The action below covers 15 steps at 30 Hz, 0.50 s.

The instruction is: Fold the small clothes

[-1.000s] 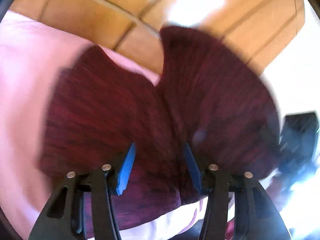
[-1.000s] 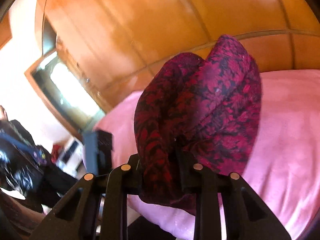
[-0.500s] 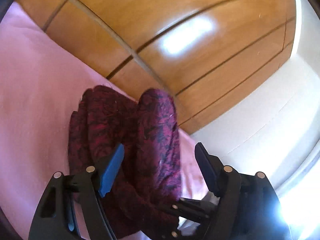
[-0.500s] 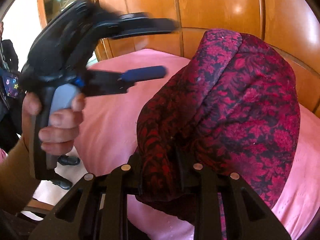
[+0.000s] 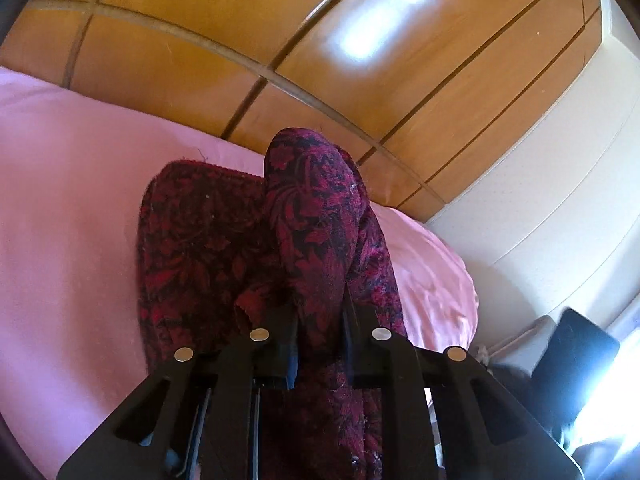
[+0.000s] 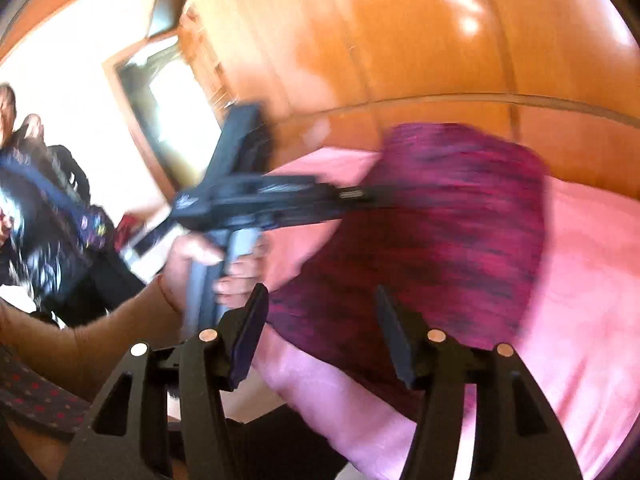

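A dark red patterned cloth [image 5: 200, 240] lies bunched on the pink bed sheet [image 5: 60, 200]. In the left wrist view one fold of it stands up between the jaws of my left gripper [image 5: 318, 312], which are closing and pinch that fold. In the blurred right wrist view the cloth [image 6: 440, 220] lies on the sheet just beyond my right gripper [image 6: 320, 296]. Its jaws are opening and stand apart, pressing on nothing. The left gripper [image 6: 360, 194] reaches into the cloth from the left, held by a hand [image 6: 236, 268].
Glossy wooden panels [image 5: 280, 40] rise behind the bed, and a white wall [image 5: 540, 200] stands to the right. A dark flat object [image 5: 576, 364] sits low right of the bed. A person [image 6: 40, 220] is at the far left near a bright doorway [image 6: 168, 112].
My left gripper went from wide open to shut on a fold of the cloth. My right gripper let go of the cloth, opened and drew back; the cloth settled on the sheet.
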{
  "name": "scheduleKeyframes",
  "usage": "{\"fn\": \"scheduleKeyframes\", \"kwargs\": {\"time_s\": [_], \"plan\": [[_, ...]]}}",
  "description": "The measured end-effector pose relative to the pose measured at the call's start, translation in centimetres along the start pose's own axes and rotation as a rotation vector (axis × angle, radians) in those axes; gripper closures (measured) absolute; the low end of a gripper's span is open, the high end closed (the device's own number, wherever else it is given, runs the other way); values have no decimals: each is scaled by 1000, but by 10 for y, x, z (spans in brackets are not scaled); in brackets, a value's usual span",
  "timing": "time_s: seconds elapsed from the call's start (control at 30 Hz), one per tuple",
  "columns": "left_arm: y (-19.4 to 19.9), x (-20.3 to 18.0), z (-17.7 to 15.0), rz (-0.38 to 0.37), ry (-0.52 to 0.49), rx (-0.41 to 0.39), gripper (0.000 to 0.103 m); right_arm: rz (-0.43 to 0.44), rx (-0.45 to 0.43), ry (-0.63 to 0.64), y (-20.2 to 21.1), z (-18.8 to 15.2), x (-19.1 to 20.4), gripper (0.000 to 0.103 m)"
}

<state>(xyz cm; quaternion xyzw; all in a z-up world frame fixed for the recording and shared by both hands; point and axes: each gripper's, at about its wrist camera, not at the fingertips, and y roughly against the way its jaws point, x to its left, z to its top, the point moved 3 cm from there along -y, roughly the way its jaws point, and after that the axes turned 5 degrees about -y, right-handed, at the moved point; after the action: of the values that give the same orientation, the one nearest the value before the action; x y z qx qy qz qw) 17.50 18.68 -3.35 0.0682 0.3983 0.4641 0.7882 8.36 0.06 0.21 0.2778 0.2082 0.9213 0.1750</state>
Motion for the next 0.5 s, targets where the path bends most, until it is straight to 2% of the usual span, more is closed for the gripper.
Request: {"fn": "scheduleKeyframes", "kwargs": {"time_s": [0.07, 0.13, 0.2, 0.27, 0.33, 0.43, 0.5], "plan": [[12, 3, -4, 23, 9, -4, 87, -104, -6, -17, 4, -5, -23, 53], [17, 14, -9, 80, 18, 2, 87, -158, 16, -49, -9, -8, -46, 56], [17, 29, -17, 183, 31, 22, 87, -176, 38, -55, -28, -13, -59, 58], [9, 44, -27, 297, 28, 52, 81, -217, 41, -10, -45, -14, -50, 58], [4, 59, -39, 322, 68, 55, 78, -265, 41, 33, -61, -21, -44, 57], [9, 57, -42, 340, 72, 29, 78, -338, 58, 127, -68, -23, -33, 54], [9, 50, -42, 371, 44, 21, 78, -294, 86, 123, -60, -17, -30, 52]]}}
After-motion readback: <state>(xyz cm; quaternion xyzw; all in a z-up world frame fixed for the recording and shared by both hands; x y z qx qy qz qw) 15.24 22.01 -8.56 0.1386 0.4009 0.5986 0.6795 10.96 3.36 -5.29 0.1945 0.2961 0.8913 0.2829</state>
